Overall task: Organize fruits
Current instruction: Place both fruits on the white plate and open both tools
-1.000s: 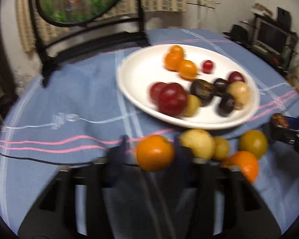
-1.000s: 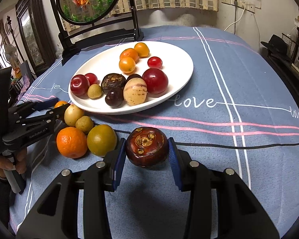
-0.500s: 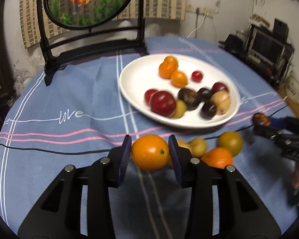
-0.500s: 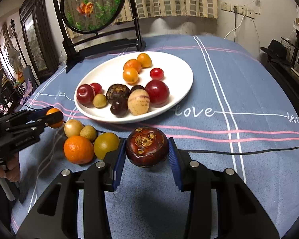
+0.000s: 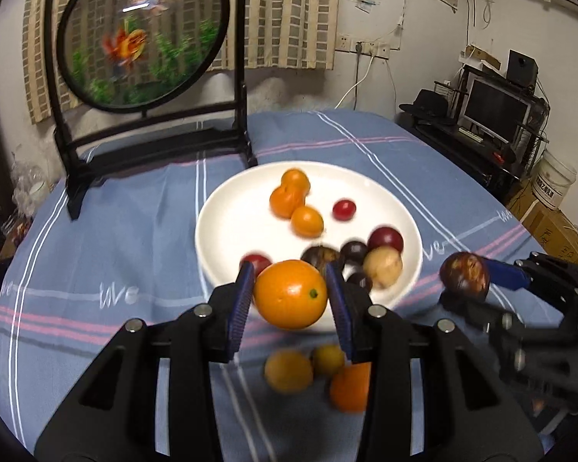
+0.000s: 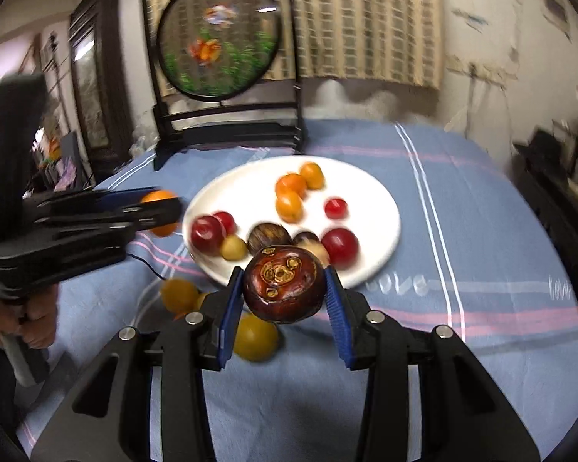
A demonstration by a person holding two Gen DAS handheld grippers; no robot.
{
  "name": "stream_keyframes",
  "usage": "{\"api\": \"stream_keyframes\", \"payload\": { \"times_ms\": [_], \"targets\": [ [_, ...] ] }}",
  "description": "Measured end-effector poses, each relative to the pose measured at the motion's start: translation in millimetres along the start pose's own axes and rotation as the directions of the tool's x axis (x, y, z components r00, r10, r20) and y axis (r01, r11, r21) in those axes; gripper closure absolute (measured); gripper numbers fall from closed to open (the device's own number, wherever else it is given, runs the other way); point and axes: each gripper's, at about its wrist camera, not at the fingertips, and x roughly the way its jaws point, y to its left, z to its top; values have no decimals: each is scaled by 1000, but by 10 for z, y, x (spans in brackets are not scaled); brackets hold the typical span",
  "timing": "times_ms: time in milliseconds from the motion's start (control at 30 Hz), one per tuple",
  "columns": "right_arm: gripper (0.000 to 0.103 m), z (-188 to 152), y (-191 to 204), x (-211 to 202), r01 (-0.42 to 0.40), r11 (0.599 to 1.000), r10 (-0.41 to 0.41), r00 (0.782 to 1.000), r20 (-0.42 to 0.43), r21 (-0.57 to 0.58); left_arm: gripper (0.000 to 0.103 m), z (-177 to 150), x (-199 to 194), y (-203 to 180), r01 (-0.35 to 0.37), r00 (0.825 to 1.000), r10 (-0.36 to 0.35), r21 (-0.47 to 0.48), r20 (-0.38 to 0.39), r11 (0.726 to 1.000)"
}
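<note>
**Orange and dark fruit lifted over the plate**

Blue-padded, the left gripper point(image 5: 291, 300) pinched an orange point(image 5: 290, 293) above the white plate's point(image 5: 242, 227) near rim. The right gripper point(image 6: 284, 292) clamped a dark brown fruit point(image 6: 284, 283) likewise. Both had risen from the tablecloth point(image 5: 135, 231) since a second earlier. Loose fruits point(image 5: 289, 370) below were blurred and partly hidden.

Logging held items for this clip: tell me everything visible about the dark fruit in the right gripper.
The dark fruit is round, glossy maroon-brown, with a rough tan, scabby patch on the face toward the camera. It sits clamped between the right gripper's blue-padded fingers, lifted off the blue tablecloth near the white plate's front rim. Only the pads touch it. The left view shows it too.
</note>
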Motion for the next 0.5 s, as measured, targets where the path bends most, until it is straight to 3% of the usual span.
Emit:
{"api": "stream_keyframes", "payload": {
  "times_ms": [167,233,300,333,367,500],
  "targets": [
    [61,270,144,388,27,994,-28,1000,-2,-108,63,231,402,82,-23,999,22,-43,-30,999],
    [61,311,129,624,70,990,-73,997,-21,-122,63,251,560,156,-38,998,34,-73,-58,997],
    [61,330,88,789,140,982,-144,989,-18,-126,50,259,690,239,-59,996,52,-97,-75,994],
    [61,323,79,814,138,983,-141,990,-17,-123,38,262,700,275,-72,996,65,-105,-68,992],
    [59,316,70,826,127,984,-130,991,-15,-122,32,259,690,308,-77,996,72,-113,-54,991],
    [47,293,31,748,142,983,-142,990,13,-119,29,250,606,435,-83,996,80,-149,-25,985]
  ]
}}
